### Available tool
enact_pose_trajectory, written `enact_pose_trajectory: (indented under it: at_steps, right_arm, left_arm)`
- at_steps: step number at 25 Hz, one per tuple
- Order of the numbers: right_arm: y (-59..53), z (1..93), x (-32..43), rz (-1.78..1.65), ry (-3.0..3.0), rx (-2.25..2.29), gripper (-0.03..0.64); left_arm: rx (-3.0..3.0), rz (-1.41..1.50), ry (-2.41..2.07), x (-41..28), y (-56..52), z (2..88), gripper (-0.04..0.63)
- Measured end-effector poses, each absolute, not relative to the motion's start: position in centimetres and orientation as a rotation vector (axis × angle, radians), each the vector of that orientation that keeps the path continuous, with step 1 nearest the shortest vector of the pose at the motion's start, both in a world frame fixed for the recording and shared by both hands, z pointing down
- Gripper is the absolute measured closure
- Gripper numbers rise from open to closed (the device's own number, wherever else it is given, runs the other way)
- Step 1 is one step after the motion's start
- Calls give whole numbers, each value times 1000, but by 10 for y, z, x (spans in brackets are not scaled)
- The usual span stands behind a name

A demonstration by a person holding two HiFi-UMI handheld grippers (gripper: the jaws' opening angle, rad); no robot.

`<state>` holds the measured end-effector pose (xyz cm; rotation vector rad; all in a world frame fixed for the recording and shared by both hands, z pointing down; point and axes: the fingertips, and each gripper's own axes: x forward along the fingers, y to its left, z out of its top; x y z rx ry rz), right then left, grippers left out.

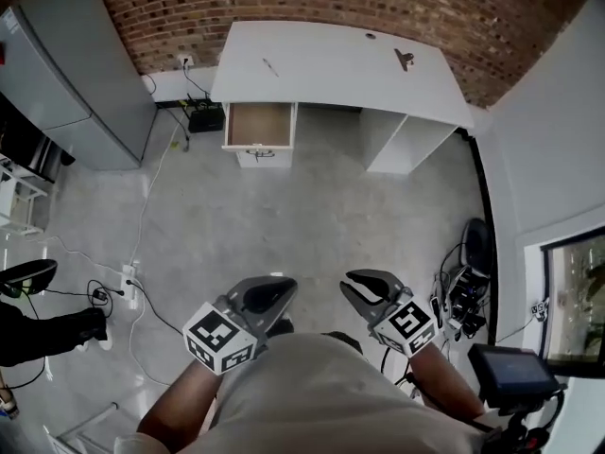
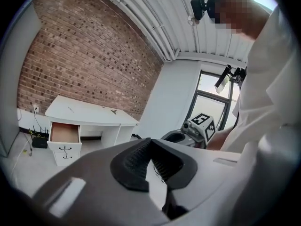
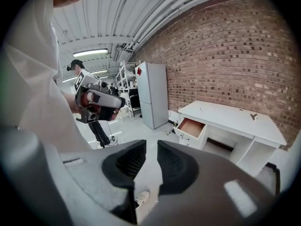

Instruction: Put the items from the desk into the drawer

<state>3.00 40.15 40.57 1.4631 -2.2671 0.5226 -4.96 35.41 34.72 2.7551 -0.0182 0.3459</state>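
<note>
Well back from the open drawer (image 1: 258, 125), we held left tongs (image 1: 269, 294) pinched empty, right tongs (image 1: 365, 288) barely parted; the black clip (image 1: 405, 59) lay on the tabletop (image 1: 321, 69) right of the drawer. We judged: step close, widen tongs first.

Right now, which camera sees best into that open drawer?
The head view: it looks down into the drawer, showing its whole brown bottom. The right gripper view catches the drawer at a slant, so less of the inside shows. The left gripper view shows the drawer small and at a shallow angle.
</note>
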Motion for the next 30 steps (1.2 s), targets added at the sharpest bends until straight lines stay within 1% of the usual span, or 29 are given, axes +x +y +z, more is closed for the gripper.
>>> enact_pose_trajectory:
  at_steps: [6, 17, 21, 30]
  right_arm:
    - [297, 398, 36, 497, -2280, 1432, 555]
    - [139, 405, 66, 450, -2354, 1278, 555]
    - [68, 410, 93, 445, -2380, 1226, 555]
    - [-96, 431, 173, 482, -2387, 1168, 555]
  left_arm:
    - [2741, 340, -55, -57, 270, 349, 591]
    - [2720, 220, -349, -52, 137, 346, 591]
    - [2697, 242, -453, -37, 83, 346, 591]
    - [2640, 275, -624, 26, -35, 334, 591]
